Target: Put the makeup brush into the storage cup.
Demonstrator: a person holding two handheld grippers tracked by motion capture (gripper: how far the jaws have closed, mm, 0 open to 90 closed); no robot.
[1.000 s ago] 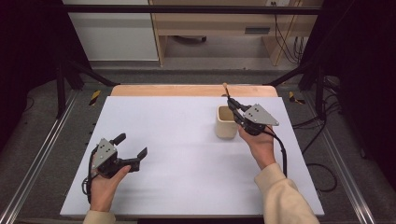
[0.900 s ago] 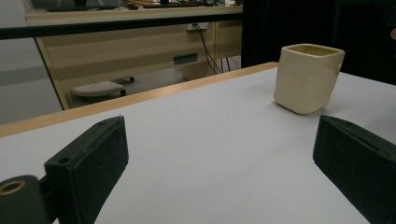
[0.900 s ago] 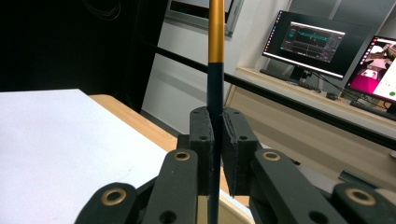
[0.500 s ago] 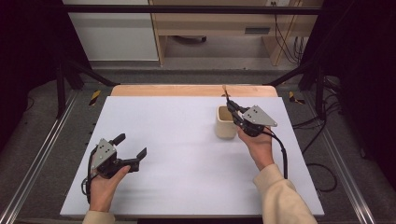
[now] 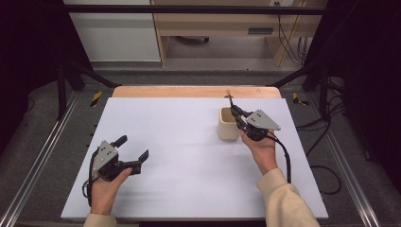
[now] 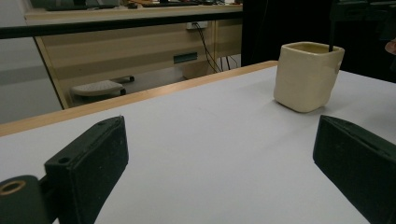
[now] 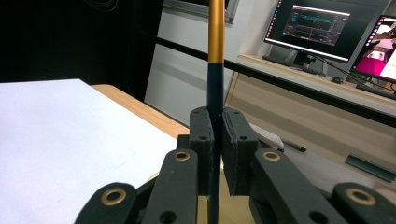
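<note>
White sheeting covers the surface (image 5: pixel 189 156), with a pale wooden strip along its far edge and a grey floor beyond.

High view. Left tool (image 5: pixel 134 153), at 8 o'clock on the surface, rests in the person's left hand (image 5: pixel 105 187); its two black jaws stand wide apart with nothing between them. Cream, square-sided ceramic cup (image 5: pixel 227 124) stands upright at 2 o'clock, well apart from the left tool. Right tool (image 5: pixel 234 111), held in the right hand (image 5: pixel 261 151), hangs at the cup's right rim, just beside it, with its jaws pinched on a thin dark stick with an orange-gold upper section (image 5: pixel 230 101), which rises from the cup's mouth toward 12 o'clock.

Left gripper view. Both black jaws rise at 7 and 4 o'clock, spread wide and holding nothing, over bare white surface. Cup (image 6: pixel 306 77) sits at 2 o'clock, upright, a dark thin line standing at its right rim. Wooden furniture lies behind the surface's edge.

Right gripper view. Jaws of the right tool (image 7: pixel 216 149) are pressed together on the stick (image 7: pixel 215 93), which runs straight up toward 12 o'clock, dark below and gold above. Two lit computer monitors (image 7: pixel 322 28) stand at 2 o'clock on a desk in the background.
</note>
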